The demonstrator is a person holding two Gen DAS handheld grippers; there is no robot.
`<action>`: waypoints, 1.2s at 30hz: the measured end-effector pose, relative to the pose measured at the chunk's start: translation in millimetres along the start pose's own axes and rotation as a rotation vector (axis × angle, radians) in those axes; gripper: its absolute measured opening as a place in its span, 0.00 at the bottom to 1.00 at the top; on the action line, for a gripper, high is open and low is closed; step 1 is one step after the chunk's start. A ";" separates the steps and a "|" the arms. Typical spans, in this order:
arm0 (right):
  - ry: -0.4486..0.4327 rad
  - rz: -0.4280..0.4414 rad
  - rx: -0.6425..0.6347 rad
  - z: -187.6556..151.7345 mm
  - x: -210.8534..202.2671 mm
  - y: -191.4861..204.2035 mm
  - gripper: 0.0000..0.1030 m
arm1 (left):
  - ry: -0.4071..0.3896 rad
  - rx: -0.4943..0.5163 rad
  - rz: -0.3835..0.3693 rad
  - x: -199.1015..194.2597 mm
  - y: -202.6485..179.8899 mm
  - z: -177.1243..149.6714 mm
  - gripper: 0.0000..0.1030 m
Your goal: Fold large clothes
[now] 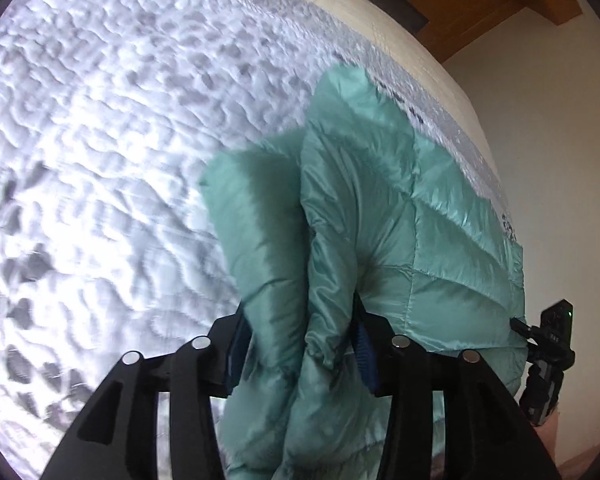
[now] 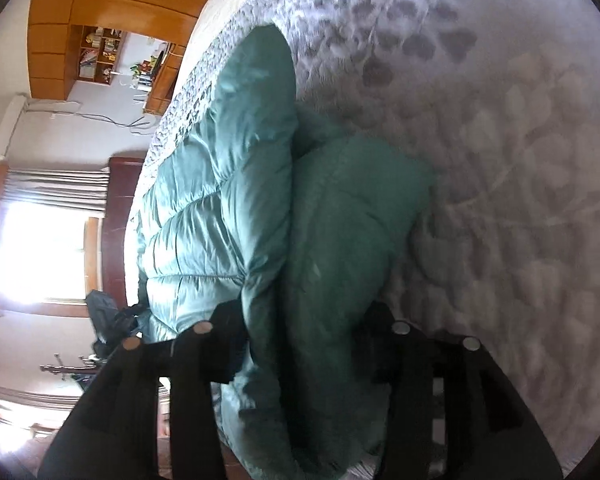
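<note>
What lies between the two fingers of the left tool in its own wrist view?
A bunched fold of the green puffer jacket fills the gap of the left tool, as its wrist view shows.

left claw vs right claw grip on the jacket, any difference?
The left claw pinches a narrow bunched ridge of the green puffer jacket; the right claw spans a thicker wad of the green puffer jacket, its fingers wider apart. The left claw's blue pads show against the fabric; the right claw's pads are too dark to make out. Both are shut on the jacket over the quilted bedcover.
</note>
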State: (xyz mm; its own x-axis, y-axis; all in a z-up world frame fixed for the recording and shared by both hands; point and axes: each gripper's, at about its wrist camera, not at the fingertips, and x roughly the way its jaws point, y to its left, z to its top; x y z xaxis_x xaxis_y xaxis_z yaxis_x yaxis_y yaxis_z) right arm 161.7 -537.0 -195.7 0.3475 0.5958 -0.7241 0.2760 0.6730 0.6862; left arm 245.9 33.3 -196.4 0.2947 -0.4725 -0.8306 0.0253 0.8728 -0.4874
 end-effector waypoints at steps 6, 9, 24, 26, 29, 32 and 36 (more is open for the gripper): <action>-0.078 -0.060 -0.083 15.0 -37.1 19.4 0.52 | -0.104 0.060 0.050 -42.7 -5.4 27.6 0.52; -0.093 -0.084 -0.146 39.9 -32.2 37.9 0.58 | -0.109 0.103 0.065 -34.8 -17.7 54.8 0.58; -0.048 -0.007 -0.137 116.2 28.4 37.7 0.12 | -0.067 0.086 0.094 35.4 -41.5 110.4 0.15; -0.061 0.006 -0.126 121.8 27.6 37.0 0.11 | -0.083 0.082 0.100 34.1 -39.2 112.8 0.13; -0.026 -0.039 -0.092 128.8 41.9 29.3 0.11 | -0.052 0.081 0.130 45.5 -33.5 114.2 0.13; 0.020 -0.078 -0.056 131.1 62.0 18.2 0.11 | -0.019 0.085 0.149 58.8 -28.2 112.1 0.14; 0.038 -0.064 -0.016 130.9 75.7 6.7 0.12 | -0.001 0.069 0.139 67.2 -20.1 110.6 0.16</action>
State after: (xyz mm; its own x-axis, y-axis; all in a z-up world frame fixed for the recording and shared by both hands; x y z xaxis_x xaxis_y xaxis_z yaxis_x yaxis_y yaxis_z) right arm 307.2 -544.8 -236.9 0.2957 0.5672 -0.7687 0.2819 0.7170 0.6375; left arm 370.9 -2.4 -212.7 0.3007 -0.3465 -0.8886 0.0501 0.9361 -0.3480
